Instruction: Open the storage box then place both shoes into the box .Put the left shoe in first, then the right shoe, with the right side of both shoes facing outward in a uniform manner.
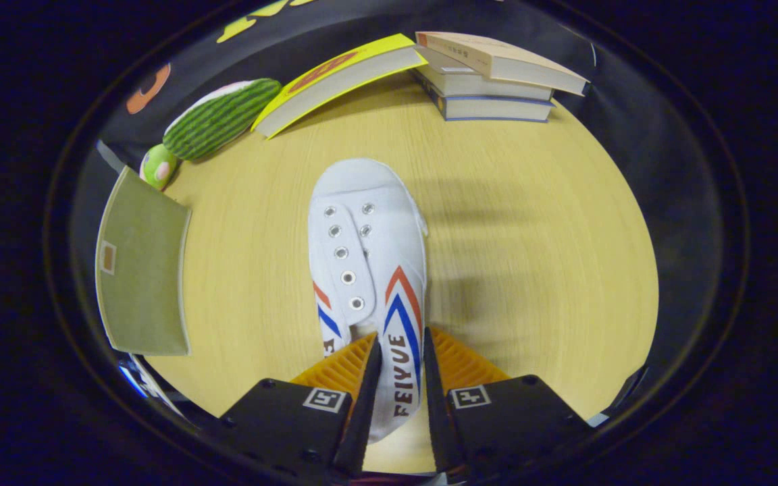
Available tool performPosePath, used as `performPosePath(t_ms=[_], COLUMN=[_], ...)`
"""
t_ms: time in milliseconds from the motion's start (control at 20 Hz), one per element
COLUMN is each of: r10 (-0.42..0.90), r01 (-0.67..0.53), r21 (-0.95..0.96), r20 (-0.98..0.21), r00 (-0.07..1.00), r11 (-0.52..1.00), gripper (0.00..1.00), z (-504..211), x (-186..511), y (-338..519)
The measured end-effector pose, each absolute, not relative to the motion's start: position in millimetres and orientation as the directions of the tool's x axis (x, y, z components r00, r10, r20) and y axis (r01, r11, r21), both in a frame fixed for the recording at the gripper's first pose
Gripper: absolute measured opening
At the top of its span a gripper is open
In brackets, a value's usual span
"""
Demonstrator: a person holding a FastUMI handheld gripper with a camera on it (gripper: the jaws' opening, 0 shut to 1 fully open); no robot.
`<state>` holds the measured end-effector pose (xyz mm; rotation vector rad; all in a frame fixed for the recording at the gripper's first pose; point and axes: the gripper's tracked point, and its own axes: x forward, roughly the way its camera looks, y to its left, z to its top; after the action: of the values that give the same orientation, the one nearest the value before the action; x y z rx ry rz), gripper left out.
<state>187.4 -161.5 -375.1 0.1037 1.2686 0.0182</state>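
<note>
This is a staged booth for recording, arranged like a corner of a home. A light wooden bench (510, 270) stands against a wall of black cloth (632, 135). On it lie ordinary household things: a stack of books (490, 84) at the far side, a yellow book (335, 81) beside the stack, a striped green plush toy (220, 118), a green folder (142, 270) and a white canvas shoe (369, 256). The claw (399, 351) has its two fingers closed on the side wall of the shoe.
</note>
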Motion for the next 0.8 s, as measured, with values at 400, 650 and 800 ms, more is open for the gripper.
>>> performPosePath(t_ms=[400,650,800], r10=[0.175,0.192,0.188], r01=[0.242,0.243,0.197], r21=[0.259,0.301,0.302], r20=[-0.931,-0.901,-0.873], r00=[0.319,0.390,0.451], r11=[0.935,0.922,0.933], gripper=[0.08,0.07,0.07], z=[-360.2,-323.2,-313.3], x=[186.1,194.6,195.4], y=[-157.1,-157.9,-164.5])
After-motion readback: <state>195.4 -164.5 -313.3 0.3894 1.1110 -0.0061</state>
